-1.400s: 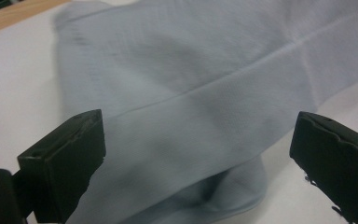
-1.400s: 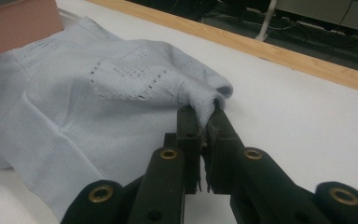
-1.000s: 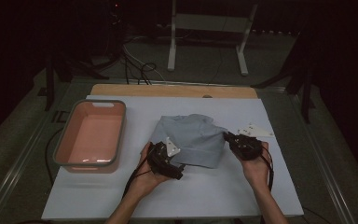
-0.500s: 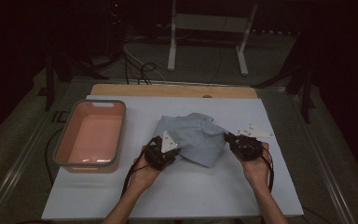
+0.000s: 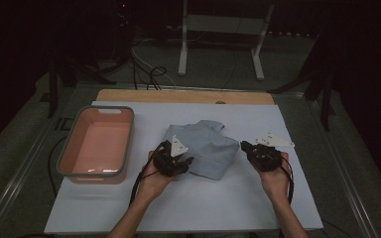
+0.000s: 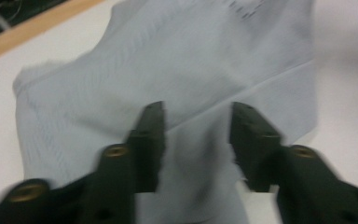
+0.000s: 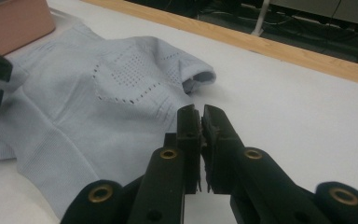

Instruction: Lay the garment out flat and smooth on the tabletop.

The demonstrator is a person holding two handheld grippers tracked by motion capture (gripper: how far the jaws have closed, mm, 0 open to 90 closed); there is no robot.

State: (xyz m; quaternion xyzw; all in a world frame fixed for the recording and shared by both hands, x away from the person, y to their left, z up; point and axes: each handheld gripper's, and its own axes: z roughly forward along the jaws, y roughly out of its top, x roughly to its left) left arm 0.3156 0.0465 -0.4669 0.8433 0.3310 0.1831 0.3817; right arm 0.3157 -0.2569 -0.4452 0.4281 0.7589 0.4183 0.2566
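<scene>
garment: pale blue knit top (image 5: 206, 148) folded mid-worktop (image 5: 238, 208), beside pink tub (image 5: 97, 143) | left claw (image 6: 196, 126): just reopened, spread over fold, likely re-gripping | right claw (image 7: 200, 122): pressed together at edge, seemingly empty

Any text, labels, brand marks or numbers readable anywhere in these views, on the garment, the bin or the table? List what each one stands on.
None: no readable word, label, brand or number in any view.
Light blue knit garment: plain fabric with a pattern of small holes, no tag or print visible.
Pink bin: bare walls, no marking.
White table cover: blank.
</scene>
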